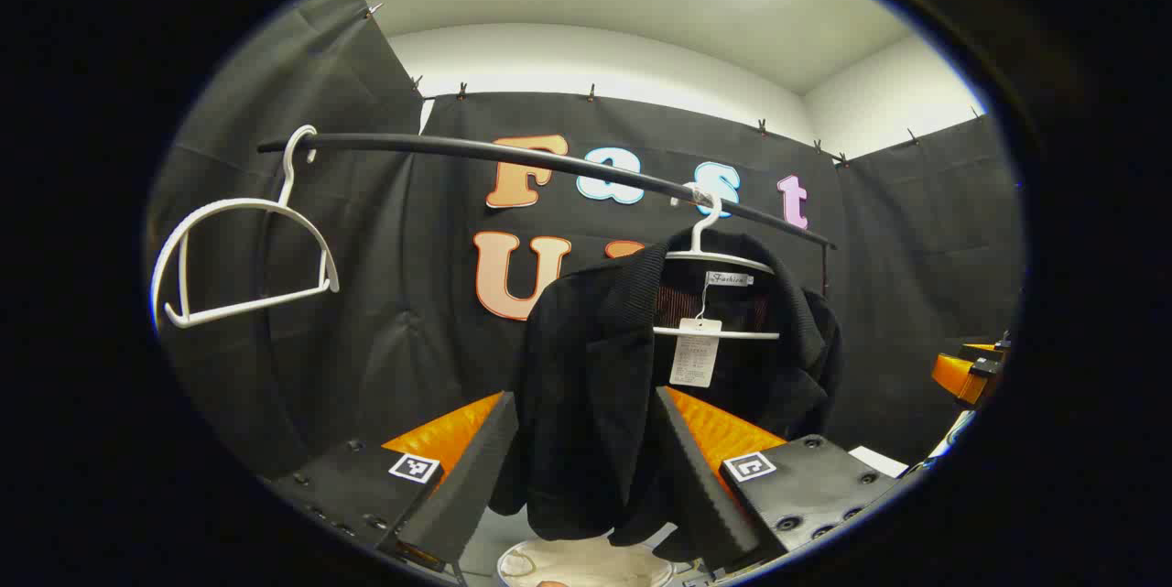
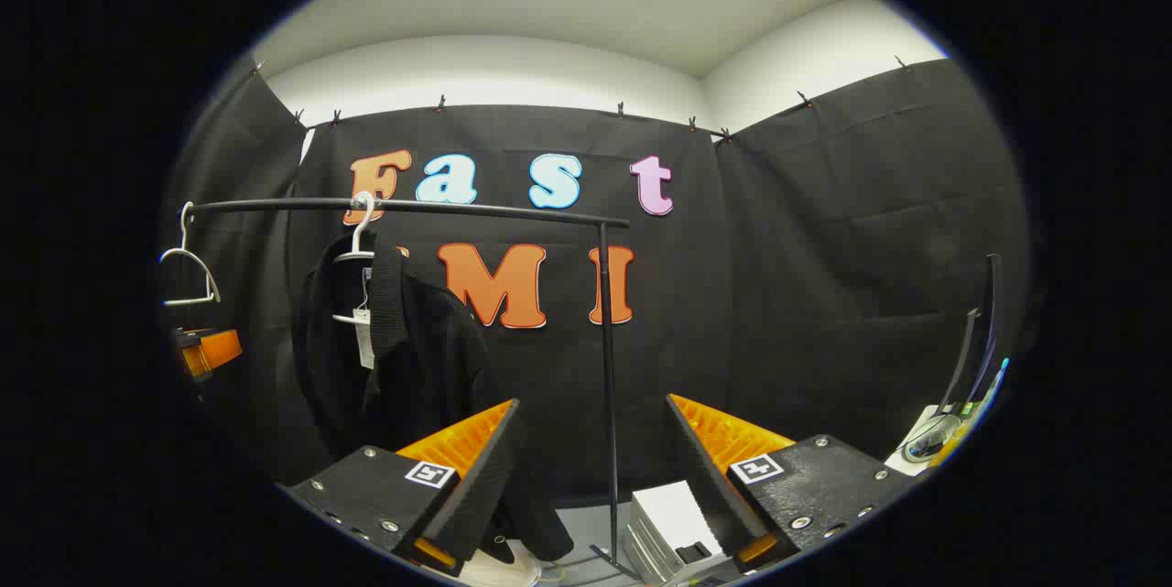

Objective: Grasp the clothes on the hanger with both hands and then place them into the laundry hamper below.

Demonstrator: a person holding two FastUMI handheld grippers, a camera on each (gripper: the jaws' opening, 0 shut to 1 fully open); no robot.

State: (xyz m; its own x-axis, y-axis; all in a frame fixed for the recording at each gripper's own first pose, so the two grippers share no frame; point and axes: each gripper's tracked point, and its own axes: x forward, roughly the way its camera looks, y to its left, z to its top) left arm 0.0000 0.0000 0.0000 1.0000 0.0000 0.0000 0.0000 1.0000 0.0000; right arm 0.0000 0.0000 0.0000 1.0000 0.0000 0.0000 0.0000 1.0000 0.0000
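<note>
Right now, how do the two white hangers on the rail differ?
The left hanger is bare; the right hanger carries the black jacket with a paper tag. The left hanger hangs tilted near the rail's end; the right hanger sits level, farther along. Both are white and hooked over the same rail.

I see a matt black knitted jacket (image 1: 595,385), ribbed at its collar, on a smooth white plastic hanger (image 1: 714,289) with a paper tag (image 1: 694,358); above the jacket, the rail (image 1: 513,157) looks like dull dark metal, and my left gripper (image 1: 586,468) has ridged matt black pads (image 1: 691,477) on orange plastic
</note>
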